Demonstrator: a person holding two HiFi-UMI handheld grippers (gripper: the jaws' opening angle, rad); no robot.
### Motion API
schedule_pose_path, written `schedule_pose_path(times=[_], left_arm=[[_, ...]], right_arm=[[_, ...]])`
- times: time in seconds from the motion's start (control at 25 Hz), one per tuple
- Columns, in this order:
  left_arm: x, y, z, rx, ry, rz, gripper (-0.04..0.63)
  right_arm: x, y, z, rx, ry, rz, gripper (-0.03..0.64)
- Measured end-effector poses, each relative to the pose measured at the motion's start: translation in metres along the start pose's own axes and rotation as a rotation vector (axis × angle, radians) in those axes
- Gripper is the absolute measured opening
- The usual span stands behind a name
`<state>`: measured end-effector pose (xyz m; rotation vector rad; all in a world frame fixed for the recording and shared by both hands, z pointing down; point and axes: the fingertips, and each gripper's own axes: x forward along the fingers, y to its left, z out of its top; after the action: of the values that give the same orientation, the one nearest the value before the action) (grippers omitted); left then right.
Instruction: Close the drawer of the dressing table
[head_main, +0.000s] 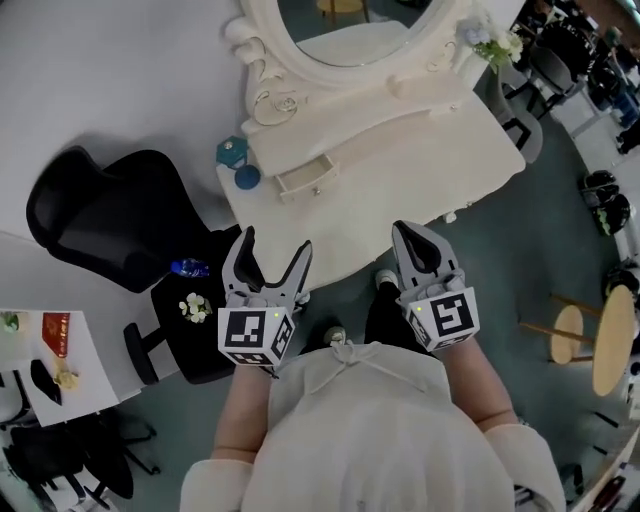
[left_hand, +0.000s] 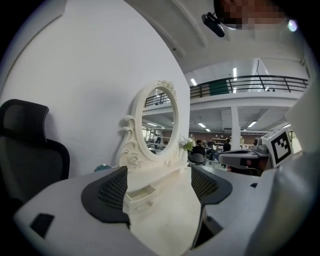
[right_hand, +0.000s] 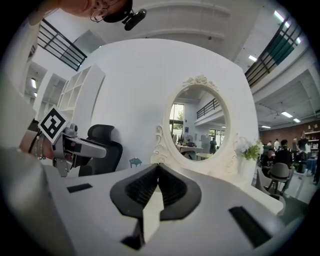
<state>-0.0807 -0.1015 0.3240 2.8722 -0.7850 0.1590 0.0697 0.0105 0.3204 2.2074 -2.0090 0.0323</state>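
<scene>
a: head view is looking steeply down on the cream dressing table (head_main: 400, 190). the drawer (head_main: 307, 178) is sitting pulled out of the low tier under the oval mirror (head_main: 350, 25), toward the tabletop's left end.

b: its front is standing proud of the tier, so it's plainly not shut. where's the left gripper (head_main: 276, 245) hanging?

a: it's hovering by the tabletop's near left corner, short of the drawer and not touching it. its jaws are spread wide with nothing between them. its own view is framing the open drawer in the gap between the two pads.

b: and the right gripper (right_hand: 158, 167)?

a: it's hanging off the tabletop's near edge, closer to the middle. its jaws are pressing together, tip to tip, and gripping nothing. it's pointing at the mirror rather than the drawer.

b: anything else around the table?

a: a teal box (head_main: 232, 152) is sitting by the tabletop's left edge, just beside the tier. white flowers (head_main: 495, 42) are standing at the far right corner. a black office chair (head_main: 110, 215) is waiting beyond the left edge.
</scene>
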Motion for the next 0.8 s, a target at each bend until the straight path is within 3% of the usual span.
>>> schedule_pose_path(times=[0.44, 0.8], left_arm=[[0.08, 0.015, -0.004, -0.017, 0.026, 0.311, 0.4], [0.127, 0.016, -0.078, -0.095, 0.117, 0.52, 0.4]], right_arm=[[0.124, -0.066, 0.003, -0.038, -0.017, 0.367, 0.008], [0.177, -0.077, -0.033, -0.061, 0.011, 0.602, 0.008]])
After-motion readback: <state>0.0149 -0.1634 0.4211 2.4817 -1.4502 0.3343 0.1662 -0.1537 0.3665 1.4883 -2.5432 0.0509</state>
